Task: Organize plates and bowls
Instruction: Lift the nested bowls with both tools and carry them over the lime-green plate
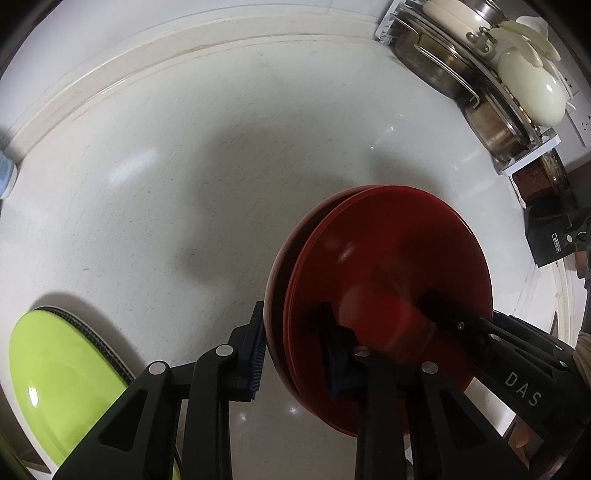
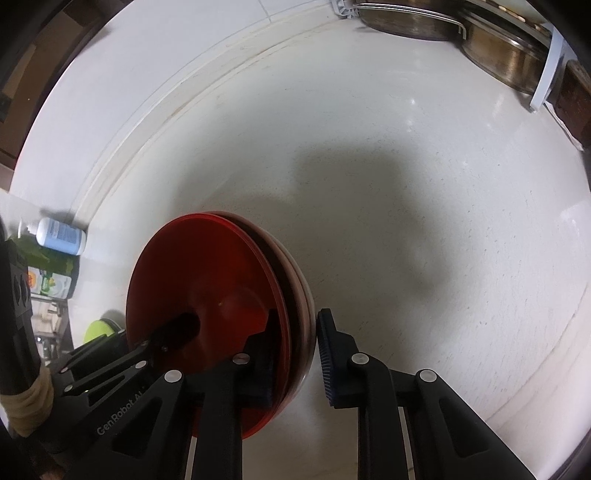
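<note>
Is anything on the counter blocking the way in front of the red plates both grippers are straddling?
Nothing visible. The counter beyond the red plates is bare; the metal pots sit far off right, the green plate off left.

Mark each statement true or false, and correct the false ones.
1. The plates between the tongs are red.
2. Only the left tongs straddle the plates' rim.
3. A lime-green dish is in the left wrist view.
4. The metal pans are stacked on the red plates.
1. True: the red plates are stacked together.
2. False: the left tongs and the right tongs both straddle the rim, from opposite sides.
3. True: the lime-green dish shows at the lower left.
4. False: the metal pans stand apart, in a rack at the upper right.
</note>
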`<state>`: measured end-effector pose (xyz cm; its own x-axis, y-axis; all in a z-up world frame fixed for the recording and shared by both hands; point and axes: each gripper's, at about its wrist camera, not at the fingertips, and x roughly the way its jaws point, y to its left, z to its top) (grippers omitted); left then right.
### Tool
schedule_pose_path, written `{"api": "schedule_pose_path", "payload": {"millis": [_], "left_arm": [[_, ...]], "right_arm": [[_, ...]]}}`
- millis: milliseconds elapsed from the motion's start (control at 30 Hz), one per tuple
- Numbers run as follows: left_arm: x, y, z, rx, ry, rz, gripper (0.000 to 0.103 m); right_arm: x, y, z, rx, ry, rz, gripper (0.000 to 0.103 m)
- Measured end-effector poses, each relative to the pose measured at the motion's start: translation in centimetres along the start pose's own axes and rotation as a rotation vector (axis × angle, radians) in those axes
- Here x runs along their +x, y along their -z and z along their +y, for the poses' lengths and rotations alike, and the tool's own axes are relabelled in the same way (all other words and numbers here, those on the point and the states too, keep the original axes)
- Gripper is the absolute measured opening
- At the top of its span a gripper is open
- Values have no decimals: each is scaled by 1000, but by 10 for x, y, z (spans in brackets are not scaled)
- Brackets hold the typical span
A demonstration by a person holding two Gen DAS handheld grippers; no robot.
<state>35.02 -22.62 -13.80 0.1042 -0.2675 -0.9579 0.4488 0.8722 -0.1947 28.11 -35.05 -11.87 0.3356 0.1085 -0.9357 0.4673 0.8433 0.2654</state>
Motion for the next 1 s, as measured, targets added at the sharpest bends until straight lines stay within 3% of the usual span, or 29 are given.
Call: {"api": "schedule_pose_path", "payload": {"millis": [333, 1000], "left_arm": [[-33, 10, 22, -37, 3, -53, 27], [-109, 63, 120, -205, -58, -188, 27]], "right_arm": [[-21, 7, 28, -62, -15, -38, 21], [-43, 40, 136, -279, -107, -41, 21]]}}
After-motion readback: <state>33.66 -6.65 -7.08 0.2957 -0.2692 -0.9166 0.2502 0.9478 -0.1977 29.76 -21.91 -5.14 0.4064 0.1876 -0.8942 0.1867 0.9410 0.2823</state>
